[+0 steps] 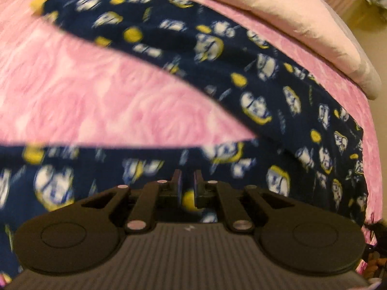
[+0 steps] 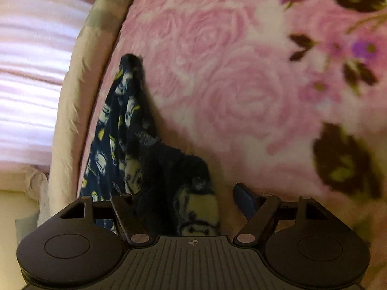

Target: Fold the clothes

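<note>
Pink rose blanket [image 2: 241,91], cream bed edge [image 1: 302,17] — left tool [image 1: 187,181] pinching navy pyjamas [image 1: 217,72], right tool [image 2: 186,193] wide.

A pink blanket [image 2: 229,84] with a rose pattern covers the bed — purple flowers and dark leaves toward two o'clock in the right wrist view. A pale cream quilt edge [image 1: 302,24] runs along it toward one o'clock in the left wrist view. Striped pink curtains [image 2: 31,72] glow with soft light at nine o'clock — beige floor below.
</note>
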`<state>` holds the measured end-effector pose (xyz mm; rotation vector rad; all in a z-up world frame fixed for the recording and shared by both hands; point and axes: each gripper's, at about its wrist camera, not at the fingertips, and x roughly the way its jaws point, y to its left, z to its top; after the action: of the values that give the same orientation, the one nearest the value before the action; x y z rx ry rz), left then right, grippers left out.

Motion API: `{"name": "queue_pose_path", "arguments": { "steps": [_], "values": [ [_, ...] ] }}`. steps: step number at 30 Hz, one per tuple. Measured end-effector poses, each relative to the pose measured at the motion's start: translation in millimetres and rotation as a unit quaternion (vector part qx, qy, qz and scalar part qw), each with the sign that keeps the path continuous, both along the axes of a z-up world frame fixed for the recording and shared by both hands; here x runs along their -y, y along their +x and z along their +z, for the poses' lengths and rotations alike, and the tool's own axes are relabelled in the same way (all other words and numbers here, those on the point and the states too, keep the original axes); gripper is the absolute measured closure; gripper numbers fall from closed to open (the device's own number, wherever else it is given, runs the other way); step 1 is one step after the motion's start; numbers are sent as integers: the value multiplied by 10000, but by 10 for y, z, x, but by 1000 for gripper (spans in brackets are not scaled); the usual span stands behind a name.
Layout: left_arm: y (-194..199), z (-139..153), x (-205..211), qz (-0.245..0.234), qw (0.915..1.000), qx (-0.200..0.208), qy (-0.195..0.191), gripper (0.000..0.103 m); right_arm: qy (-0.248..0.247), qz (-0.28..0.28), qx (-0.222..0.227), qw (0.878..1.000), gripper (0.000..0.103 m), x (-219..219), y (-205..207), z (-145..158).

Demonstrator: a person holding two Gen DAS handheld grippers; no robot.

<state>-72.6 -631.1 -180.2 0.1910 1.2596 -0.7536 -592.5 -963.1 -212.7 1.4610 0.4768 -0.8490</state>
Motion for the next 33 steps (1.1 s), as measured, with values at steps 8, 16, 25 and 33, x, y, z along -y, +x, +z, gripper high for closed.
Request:
{"name": "queue_pose_path", "arguments": {
  "steps": [8, 16, 25, 33],
  "values": [
    [-141, -7, -711, 619, 9977, 69, 269, 97, -154, 555, -1388, 9886, 81, -68, -178, 312],
    [71, 80, -1997, 2029, 9747, 387, 855, 74, -238, 28, -925, 9954, 16, -346, -191, 439],
    [770, -64, -3391, 4242, 9001, 522, 838, 66, -253, -357, -1271, 9909, 16, -685, 40, 310],
    [1191, -300, -3914, 4576, 8885, 209, 250, 63, -545, -151, -1822, 9816, 16, -799, 376, 229]
  ]
}}
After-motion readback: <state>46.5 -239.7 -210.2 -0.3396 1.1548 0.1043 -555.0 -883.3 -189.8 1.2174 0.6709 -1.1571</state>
